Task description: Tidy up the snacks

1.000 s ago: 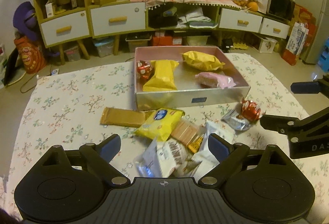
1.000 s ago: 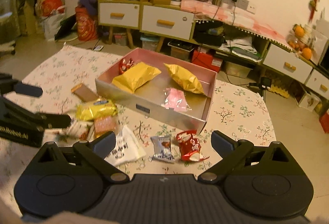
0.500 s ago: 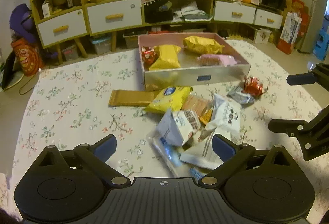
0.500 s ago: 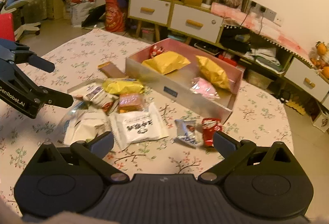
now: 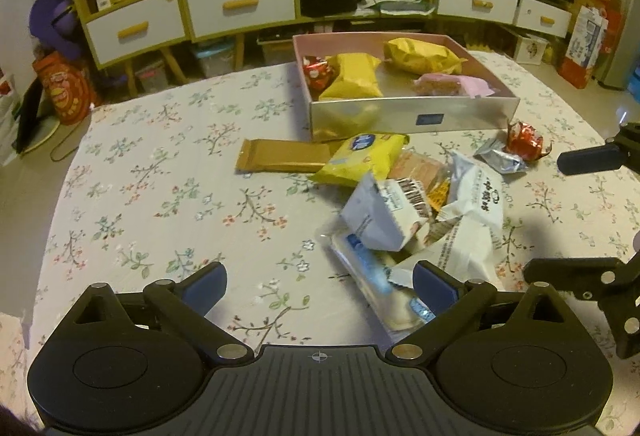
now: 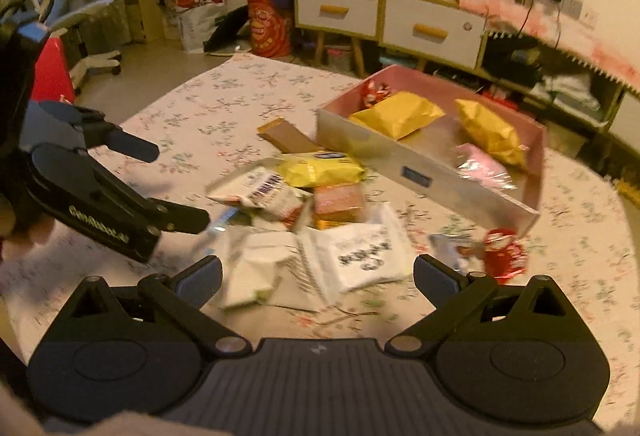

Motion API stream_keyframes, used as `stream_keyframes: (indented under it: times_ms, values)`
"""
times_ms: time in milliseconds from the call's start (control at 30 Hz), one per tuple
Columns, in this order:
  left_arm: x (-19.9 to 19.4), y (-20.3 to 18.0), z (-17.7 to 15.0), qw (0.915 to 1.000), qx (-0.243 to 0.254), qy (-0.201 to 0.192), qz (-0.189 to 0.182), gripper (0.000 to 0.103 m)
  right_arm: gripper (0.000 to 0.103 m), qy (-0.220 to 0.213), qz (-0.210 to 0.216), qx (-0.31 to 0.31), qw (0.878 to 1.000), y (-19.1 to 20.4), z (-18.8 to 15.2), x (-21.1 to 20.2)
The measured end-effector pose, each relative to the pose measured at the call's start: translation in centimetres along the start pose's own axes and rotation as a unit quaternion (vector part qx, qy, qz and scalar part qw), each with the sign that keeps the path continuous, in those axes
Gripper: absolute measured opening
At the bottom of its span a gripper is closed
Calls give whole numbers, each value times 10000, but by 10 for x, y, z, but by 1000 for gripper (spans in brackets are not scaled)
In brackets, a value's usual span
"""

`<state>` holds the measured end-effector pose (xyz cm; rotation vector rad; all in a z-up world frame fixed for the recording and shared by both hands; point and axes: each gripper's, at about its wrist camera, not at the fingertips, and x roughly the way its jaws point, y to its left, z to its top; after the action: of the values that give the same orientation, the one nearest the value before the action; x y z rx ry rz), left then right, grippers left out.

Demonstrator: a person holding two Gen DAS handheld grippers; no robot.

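- Little writing is legible: the left gripper (image 6: 176, 186) carries pale raised lettering along its arm, too blurred to spell out; a white packet (image 6: 360, 256) shows bold black characters I cannot read; another white packet (image 5: 386, 214) has a barcode and a dark printed band.
- The box (image 5: 416, 118) is shallow and rectangular, with silvery outer walls, a pink inside and a small blue label on its front wall. It stands on the far part of the table (image 5: 160, 196), which is covered by a pale cloth printed with small flowering twigs.
- Inside the box lie 2 crinkled yellow bags (image 5: 354, 76), a pink wrapped snack (image 5: 452, 84) and a small red foil sweet (image 5: 316, 70).
- In front of the box, loose on the cloth: a flat gold-brown bar (image 5: 284, 160), a yellow pouch with a blue oval logo (image 5: 360, 158), an orange-pink cracker pack (image 6: 338, 202), the white packets heaped together, a silver-blue sachet (image 5: 500, 156) and a red foil sweet (image 5: 524, 140).
- The left gripper's jaws have just been opening and stand wide, with nothing between them; its right finger hides part of a clear wrapper at the heap's near edge.
- The right gripper (image 6: 318, 276) is spread wide above the white packets, gripping nothing.
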<state>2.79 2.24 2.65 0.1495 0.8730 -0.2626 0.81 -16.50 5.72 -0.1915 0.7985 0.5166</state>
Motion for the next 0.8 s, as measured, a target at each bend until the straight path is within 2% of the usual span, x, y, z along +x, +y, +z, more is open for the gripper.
stream_keyframes:
  times_ms: [167,433,567,633,800]
  values:
    - [-4,10,-3,10000,-3,-15,81,100,93,189,139,33,9997,12,7,14]
    - [-3,22,-9,9999,-52,75,101,100,70,565,185,51,9982,20,9,34]
    - [-3,22,-9,9999,-43,82,79,100,64,688,251,127,9972,20,9,38]
    - [-3,22,-9,9999,-30,86,71,100,57,715,271,135,9970,19,11,38]
    - [0,16,-9,9999,51,117,31,100,57,793,207,137,9965,12,8,32]
